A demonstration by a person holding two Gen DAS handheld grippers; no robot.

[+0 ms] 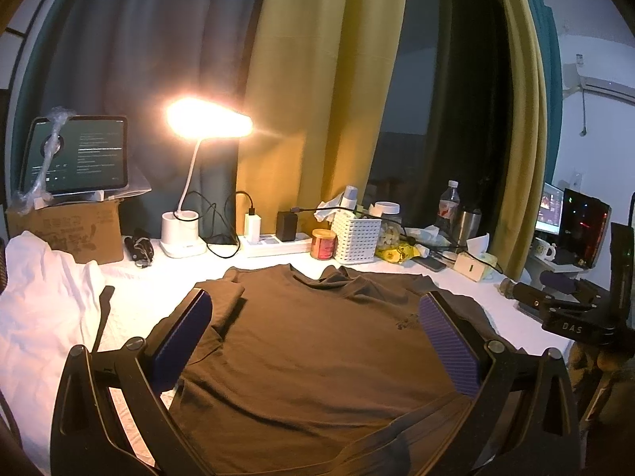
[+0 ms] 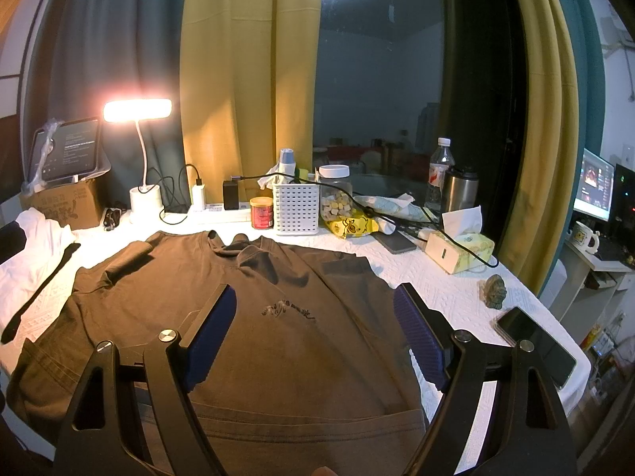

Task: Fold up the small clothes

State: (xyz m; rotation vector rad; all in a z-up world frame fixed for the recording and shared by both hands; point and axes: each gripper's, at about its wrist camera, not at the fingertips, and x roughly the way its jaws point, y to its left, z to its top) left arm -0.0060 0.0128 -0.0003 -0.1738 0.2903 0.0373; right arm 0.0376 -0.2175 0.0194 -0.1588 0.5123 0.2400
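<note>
A brown T-shirt (image 1: 309, 349) lies spread front-up on the white table cover, collar toward the far clutter, with a small dark print on its chest (image 2: 287, 309). Its left sleeve is folded in over the shoulder (image 1: 226, 301). My left gripper (image 1: 315, 309) hovers open over the shirt's chest, its blue pads wide apart with nothing between them. My right gripper (image 2: 313, 305) is open too, above the shirt's right half, straddling the print. In the left wrist view the right gripper's black body (image 1: 575, 317) shows at the right edge.
White garments (image 1: 43, 289) and a black strap (image 2: 39, 289) lie at the left. Along the back stand a lit desk lamp (image 1: 206, 119), tablet on a cardboard box (image 1: 75, 154), power strip, white basket (image 2: 297, 210), jar, bottles and tissue box (image 2: 464, 250). A phone (image 2: 535, 341) rests near the table's right edge.
</note>
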